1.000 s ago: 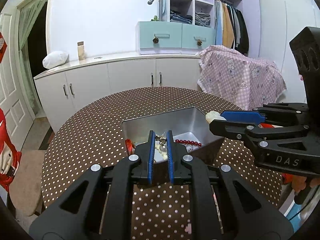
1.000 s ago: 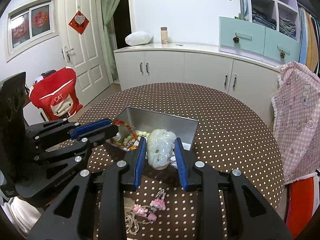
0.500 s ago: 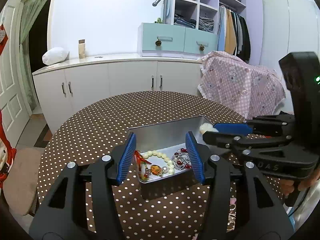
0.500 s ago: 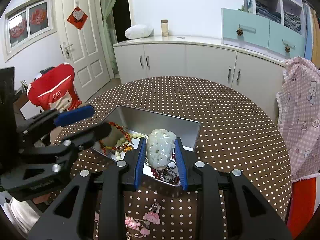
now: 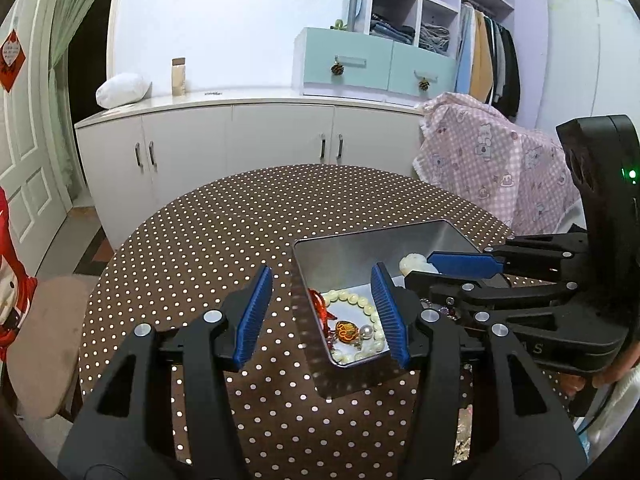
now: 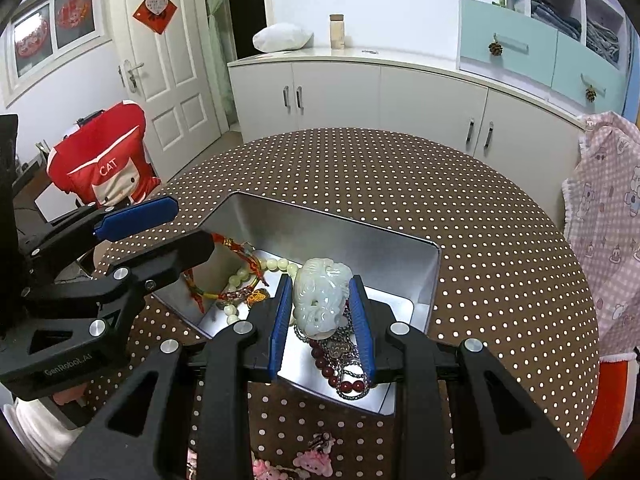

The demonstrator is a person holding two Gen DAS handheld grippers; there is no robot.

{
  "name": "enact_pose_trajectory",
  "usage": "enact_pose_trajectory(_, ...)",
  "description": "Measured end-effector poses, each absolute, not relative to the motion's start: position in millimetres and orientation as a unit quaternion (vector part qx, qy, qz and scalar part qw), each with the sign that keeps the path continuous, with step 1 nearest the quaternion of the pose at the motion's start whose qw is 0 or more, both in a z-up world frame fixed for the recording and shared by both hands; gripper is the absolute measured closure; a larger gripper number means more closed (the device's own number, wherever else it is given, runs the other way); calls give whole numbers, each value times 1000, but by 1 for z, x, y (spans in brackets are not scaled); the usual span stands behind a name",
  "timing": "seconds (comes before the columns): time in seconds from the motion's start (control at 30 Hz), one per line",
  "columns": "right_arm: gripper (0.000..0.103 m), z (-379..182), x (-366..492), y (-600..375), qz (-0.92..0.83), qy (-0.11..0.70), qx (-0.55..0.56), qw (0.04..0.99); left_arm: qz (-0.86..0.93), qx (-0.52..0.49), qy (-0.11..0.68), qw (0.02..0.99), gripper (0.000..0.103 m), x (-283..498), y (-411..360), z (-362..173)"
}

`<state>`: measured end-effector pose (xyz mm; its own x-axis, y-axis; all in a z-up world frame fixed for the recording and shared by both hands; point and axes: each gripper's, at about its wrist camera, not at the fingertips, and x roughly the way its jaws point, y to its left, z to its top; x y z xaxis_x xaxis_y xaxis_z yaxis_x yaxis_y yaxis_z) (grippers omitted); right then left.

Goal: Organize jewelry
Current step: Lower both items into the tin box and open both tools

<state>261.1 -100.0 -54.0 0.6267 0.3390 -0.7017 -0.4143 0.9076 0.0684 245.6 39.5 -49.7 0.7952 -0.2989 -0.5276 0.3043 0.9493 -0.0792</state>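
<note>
Your right gripper (image 6: pixel 322 304) is clamped on a pale green carved jade pendant (image 6: pixel 320 298), holding it just above the inside of a metal tin (image 6: pixel 424 276). Under the pendant lie dark red beads (image 6: pixel 352 386) and a silver chain (image 6: pixel 340 350) on the tin floor. Farther left in the tin sit a cream bead bracelet (image 6: pixel 240 276) and a red cord bracelet (image 6: pixel 236 248). Your left gripper (image 5: pixel 322 312) has its jaws parted with nothing between the pads, poised over the tin's near corner. The tin rests on a round bench (image 6: pixel 400 184) covered in brown polka-dot cloth. Pink hair clips (image 6: pixel 312 458) lie on the cloth near you, outside the tin.
</note>
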Motion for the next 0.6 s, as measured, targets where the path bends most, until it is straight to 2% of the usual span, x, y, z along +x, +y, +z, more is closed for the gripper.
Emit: enact_pose_trajectory(0.6, 75, -58, 274, -87, 201, 397, -65, 893, -163, 1, 282, 946, 50, 247, 44, -51)
